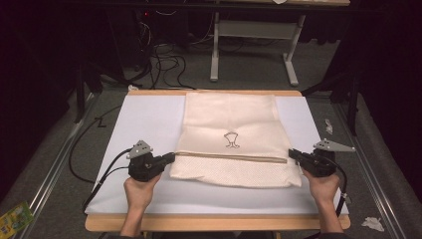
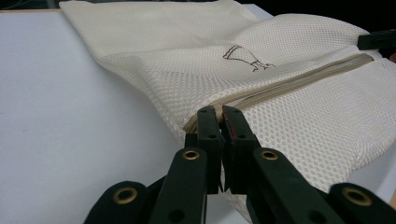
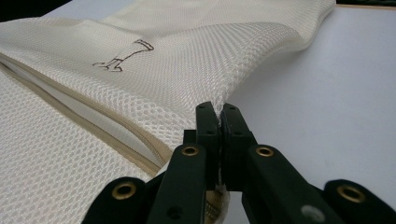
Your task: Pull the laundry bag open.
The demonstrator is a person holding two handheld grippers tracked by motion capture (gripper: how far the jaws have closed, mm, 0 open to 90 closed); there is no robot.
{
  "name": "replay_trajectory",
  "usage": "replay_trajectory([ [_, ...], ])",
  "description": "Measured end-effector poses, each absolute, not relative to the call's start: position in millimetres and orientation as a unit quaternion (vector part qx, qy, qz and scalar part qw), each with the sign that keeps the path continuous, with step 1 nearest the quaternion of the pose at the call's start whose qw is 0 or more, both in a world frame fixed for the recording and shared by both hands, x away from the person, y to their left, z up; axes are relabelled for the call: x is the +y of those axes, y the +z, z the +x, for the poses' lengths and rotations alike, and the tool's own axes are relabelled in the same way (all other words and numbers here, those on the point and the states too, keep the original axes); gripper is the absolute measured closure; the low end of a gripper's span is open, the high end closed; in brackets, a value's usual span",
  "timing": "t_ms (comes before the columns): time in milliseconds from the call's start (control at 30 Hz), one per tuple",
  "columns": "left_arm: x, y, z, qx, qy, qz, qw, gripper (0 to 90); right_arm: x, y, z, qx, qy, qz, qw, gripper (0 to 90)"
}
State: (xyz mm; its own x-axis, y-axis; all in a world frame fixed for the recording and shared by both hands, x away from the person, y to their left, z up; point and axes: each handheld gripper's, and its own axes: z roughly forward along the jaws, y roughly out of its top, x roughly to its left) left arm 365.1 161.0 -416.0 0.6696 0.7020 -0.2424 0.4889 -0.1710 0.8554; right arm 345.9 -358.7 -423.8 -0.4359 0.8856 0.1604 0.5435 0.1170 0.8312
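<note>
Lying flat across the middle of the white table cover (image 1: 149,119): a cream mesh laundry bag (image 1: 231,124), far end reaching the wooden back edge of the table (image 1: 149,92), near end well short of the front edge. Printed with a small dark emblem (image 1: 231,140) near its centre; crossed from side to side by a tan zipper (image 1: 231,156) just below that.

Clamped on the bag's left edge at the zipper's end: left gripper (image 1: 168,159), jaws pressed together on the mesh, seen close up in the left gripper view (image 2: 219,116). Clamped on the opposite edge, also at zipper height: right gripper (image 1: 294,154), jaws likewise pinching mesh in the right gripper view (image 3: 217,112). Mesh ridged up between the two holds, zipper slightly gaping.

Bare white cover on both sides of the bag and along the front strip, nothing lying there. Beyond the table: grey floor, black cables (image 1: 166,64), a pale table frame (image 1: 254,45), scraps of paper at right (image 1: 372,223), a green packet at lower left (image 1: 15,218).
</note>
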Motion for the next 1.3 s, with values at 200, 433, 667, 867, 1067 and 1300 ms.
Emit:
replay_trajectory([
  [200, 160.9, -416.4, 367.3, 0.392, 0.101, 0.76, 0.509, 87.2, -360.0, -420.4, 345.4, 0.722, 0.443, 0.493, 0.199, 89.0],
  [433, 163.0, -414.3, 367.7, 0.392, 0.11, 0.761, 0.505, 87.3, -362.5, -420.9, 347.0, 0.722, 0.443, 0.492, 0.201, 89.2],
  [667, 163.2, -413.4, 364.6, 0.384, 0.104, 0.763, 0.509, 87.1, -363.9, -419.1, 344.1, 0.718, 0.449, 0.493, 0.198, 88.9],
  [867, 165.9, -411.3, 363.1, 0.38, 0.101, 0.761, 0.517, 86.9, -362.9, -416.8, 340.9, 0.723, 0.45, 0.487, 0.196, 88.8],
  [1067, 165.1, -413.0, 356.9, 0.372, 0.096, 0.77, 0.509, 86.8, -363.9, -419.9, 337.5, 0.724, 0.449, 0.487, 0.192, 88.6],
  [1300, 165.5, -415.6, 348.1, 0.369, 0.099, 0.775, 0.503, 86.8, -363.8, -429.6, 331.6, 0.733, 0.447, 0.479, 0.185, 88.4],
])
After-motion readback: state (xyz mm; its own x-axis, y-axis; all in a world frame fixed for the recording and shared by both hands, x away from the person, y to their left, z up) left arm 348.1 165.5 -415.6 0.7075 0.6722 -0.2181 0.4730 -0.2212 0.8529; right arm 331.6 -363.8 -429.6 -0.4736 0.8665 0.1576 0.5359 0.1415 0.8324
